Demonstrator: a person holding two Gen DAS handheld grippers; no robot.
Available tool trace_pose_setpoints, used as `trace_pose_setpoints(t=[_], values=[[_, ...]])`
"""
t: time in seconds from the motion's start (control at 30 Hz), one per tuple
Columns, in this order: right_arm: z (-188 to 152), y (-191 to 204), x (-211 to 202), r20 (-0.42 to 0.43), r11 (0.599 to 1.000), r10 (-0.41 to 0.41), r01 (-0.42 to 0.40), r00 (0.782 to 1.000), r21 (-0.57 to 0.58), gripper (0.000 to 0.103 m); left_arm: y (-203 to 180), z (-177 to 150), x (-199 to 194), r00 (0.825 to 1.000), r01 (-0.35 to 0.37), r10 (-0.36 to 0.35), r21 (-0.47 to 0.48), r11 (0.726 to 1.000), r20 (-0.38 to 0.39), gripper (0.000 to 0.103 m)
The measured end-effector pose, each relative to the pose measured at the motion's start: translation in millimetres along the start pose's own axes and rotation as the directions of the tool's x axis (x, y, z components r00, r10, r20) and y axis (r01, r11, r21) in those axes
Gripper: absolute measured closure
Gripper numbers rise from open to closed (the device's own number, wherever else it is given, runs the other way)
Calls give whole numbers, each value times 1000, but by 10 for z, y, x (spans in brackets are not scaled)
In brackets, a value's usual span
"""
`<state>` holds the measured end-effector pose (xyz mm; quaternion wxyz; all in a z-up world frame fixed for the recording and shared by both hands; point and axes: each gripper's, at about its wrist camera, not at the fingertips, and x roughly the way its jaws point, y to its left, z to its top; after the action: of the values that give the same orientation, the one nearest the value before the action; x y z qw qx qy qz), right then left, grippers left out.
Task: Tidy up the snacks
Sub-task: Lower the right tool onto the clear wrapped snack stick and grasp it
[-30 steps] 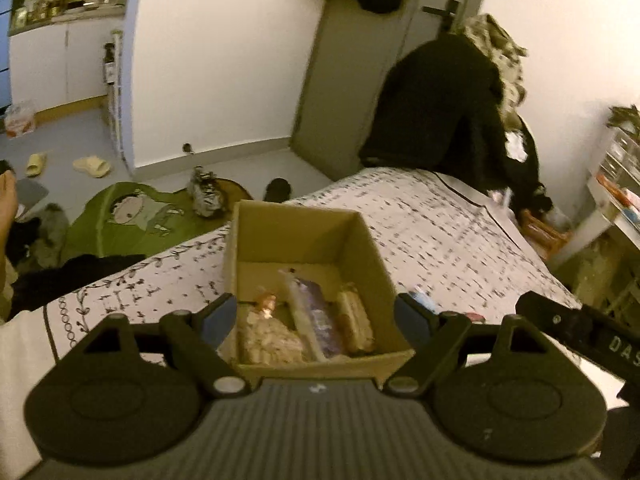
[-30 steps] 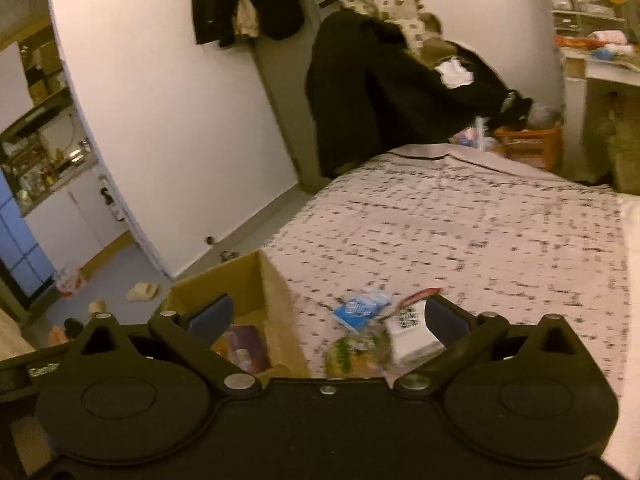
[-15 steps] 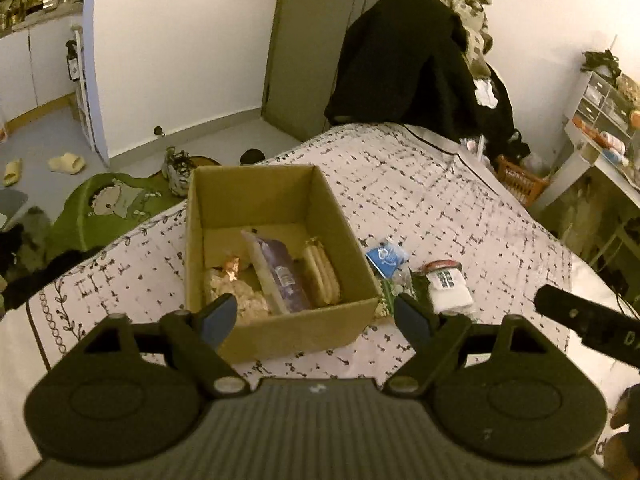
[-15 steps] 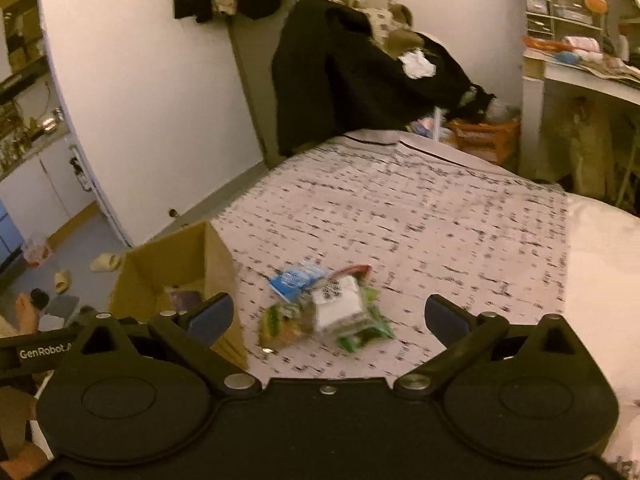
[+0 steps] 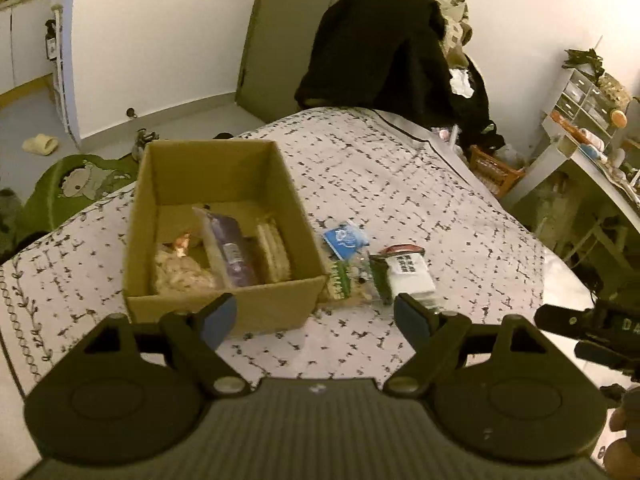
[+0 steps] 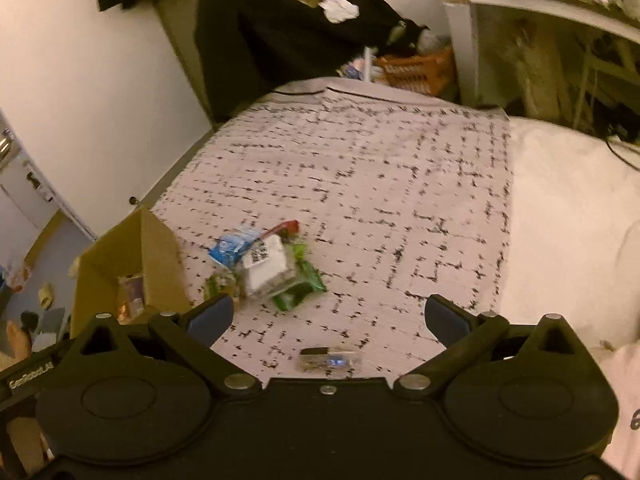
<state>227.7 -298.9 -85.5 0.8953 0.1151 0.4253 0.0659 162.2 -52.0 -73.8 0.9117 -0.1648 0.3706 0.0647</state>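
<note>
Down at the bottom of the left wrist view, the left gripper has its jaws spread wide with nothing between them, hanging above the patterned bedspread. Just beyond its left finger, in the centre left of the frame, stands an open cardboard box holding several snack packets, among them a purple one. Touching the box's right wall, in the middle of the frame, lies a small heap of loose snacks: a blue packet at the back, a green packet in front, and a white packet with a red edge to the right.

In the right wrist view, the right gripper is likewise wide open and empty, low in the frame. Between its fingers a small clear item rests on the spread. Farther up, left of centre, sits the same snack heap, with the box's corner at its left. At the top, dark clothing is piled past the bed's end.
</note>
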Motion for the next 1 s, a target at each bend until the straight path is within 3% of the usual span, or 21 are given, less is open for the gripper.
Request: trace_pose_setpoints(t=[0.27, 0.47, 0.53, 0.7, 1.0], values=[[-115, -129, 237, -115, 987, 51, -32, 992, 157, 6, -130, -128, 166, 999, 45, -45, -22, 999, -13, 20], [-259, -111, 518, -219, 973, 76, -24, 973, 231, 27, -117, -260, 301, 998, 52, -53, -45, 998, -39, 21], [-293, -125, 630, -256, 962, 98, -26, 962, 273, 39, -118, -289, 331, 998, 54, -56, -46, 997, -40, 21], [-362, -151, 866, -290, 935, 130, -20, 948, 354, 48, -72, -366, 380, 998, 51, -53, -60, 997, -35, 21], [-292, -81, 1083, -276, 951, 75, 15, 958, 309, 49, -104, -420, 497, 998, 37, -40, -65, 997, -43, 21]])
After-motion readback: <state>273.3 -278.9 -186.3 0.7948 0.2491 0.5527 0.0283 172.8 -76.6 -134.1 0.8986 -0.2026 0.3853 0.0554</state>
